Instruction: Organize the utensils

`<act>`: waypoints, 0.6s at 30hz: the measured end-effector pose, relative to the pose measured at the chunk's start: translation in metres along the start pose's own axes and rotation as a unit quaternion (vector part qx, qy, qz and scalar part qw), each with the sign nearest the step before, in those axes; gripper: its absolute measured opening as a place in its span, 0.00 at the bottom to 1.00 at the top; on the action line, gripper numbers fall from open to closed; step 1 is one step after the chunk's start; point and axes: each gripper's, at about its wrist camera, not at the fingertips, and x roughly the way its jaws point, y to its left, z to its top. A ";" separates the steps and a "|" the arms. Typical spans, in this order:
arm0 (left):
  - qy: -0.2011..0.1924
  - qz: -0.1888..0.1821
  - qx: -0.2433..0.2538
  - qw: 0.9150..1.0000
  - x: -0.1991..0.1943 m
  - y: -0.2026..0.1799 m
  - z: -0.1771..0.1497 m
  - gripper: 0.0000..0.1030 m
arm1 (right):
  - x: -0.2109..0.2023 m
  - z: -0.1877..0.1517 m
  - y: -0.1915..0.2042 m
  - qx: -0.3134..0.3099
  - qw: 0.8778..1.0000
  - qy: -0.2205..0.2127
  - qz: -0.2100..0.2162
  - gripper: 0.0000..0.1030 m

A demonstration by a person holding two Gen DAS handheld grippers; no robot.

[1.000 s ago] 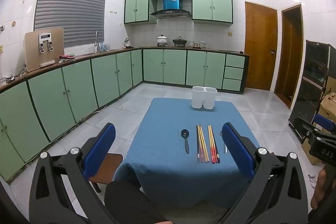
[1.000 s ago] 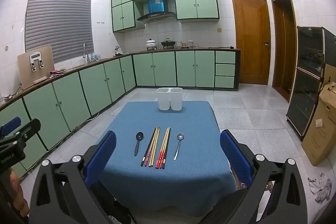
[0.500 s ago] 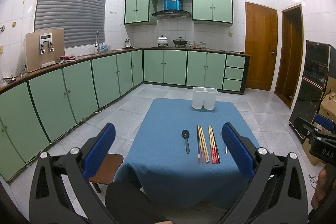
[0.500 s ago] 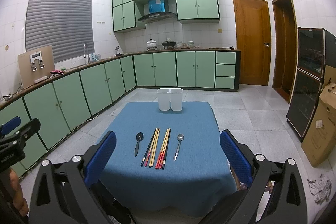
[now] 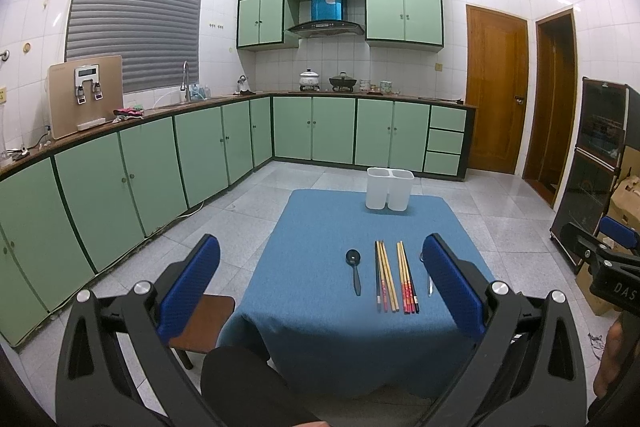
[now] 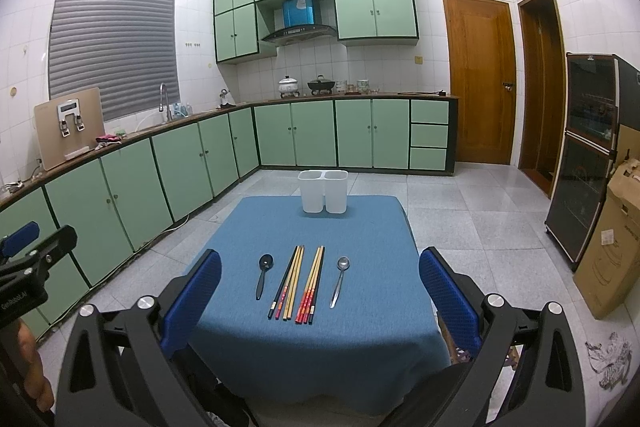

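The left gripper (image 5: 320, 287) is hovering short of the near edge of the table (image 5: 320, 327) with its blue fingers (image 5: 192, 283) spread wide and gripping nothing; the right gripper (image 6: 320, 291) is hanging likewise before the table, fingers (image 6: 448, 295) wide apart and empty; on the blue cloth a black spoon (image 6: 263, 275) is lying leftmost, then one bundle of chopsticks (image 6: 289, 281), a second bundle with red ends (image 6: 312, 283), and a metal spoon (image 6: 340, 279) rightmost, all side by side, near one another, and pointing away; a white two-compartment holder (image 6: 323, 191) is standing upright at the far edge, well apart from the utensils; in the left view the right finger is covering most of the metal spoon; a brown stool (image 5: 204, 323) is sitting beside the table's left corner; green cabinets (image 5: 200, 155) are running along the walls, and a cardboard box (image 6: 608, 251) is standing on the floor to the right.
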 end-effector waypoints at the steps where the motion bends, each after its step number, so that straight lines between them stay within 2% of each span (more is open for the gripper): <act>1: 0.000 0.000 -0.001 1.000 0.000 0.000 0.000 0.95 | 0.000 0.000 0.000 0.000 1.000 0.000 0.000 0.94; 18: -0.001 0.001 0.001 1.000 0.000 0.002 0.001 0.95 | 0.000 0.002 0.002 0.000 1.000 -0.001 -0.001 0.94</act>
